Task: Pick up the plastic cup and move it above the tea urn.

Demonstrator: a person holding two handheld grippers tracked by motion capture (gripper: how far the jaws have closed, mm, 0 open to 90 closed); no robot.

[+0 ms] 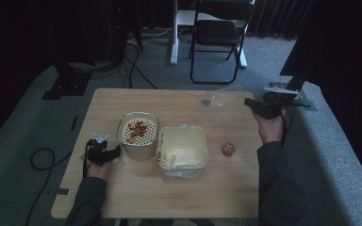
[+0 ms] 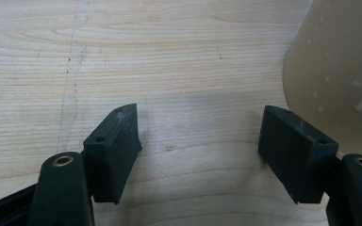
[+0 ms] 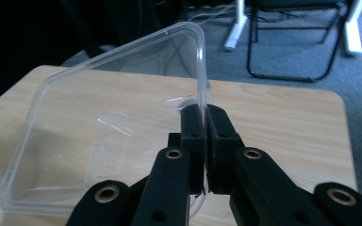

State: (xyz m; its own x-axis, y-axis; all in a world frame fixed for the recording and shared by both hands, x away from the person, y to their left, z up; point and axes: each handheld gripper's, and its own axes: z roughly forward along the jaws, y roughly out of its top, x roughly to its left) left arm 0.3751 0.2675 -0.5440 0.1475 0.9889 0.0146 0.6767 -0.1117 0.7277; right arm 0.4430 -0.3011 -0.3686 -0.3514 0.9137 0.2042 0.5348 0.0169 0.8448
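The wooden table [image 1: 136, 197] takes up the middle of the high view. Near its centre sits a square cream tub [image 1: 183, 151], and touching it at nine o'clock is a round cream pot [image 1: 138, 135] topped with a perforated insert that carries red pieces. At three o'clock from the tub, apart from it, a small reddish piece [image 1: 228, 149] lies on the bare wood.

The clear plastic lid [image 3: 118, 136] is lifted off the table at about two o'clock from the tub, tilted, with the wood visible through it. The right gripper [image 3: 206, 123] pinches the lid's rim: its jaws are pressed together on the thin edge, the lid fanning out toward nine o'clock in the right gripper view.

The left gripper [image 2: 199, 136] rests low at nine o'clock from the pot, just beside its wall; its jaws stand spread, with only bare wood between them.
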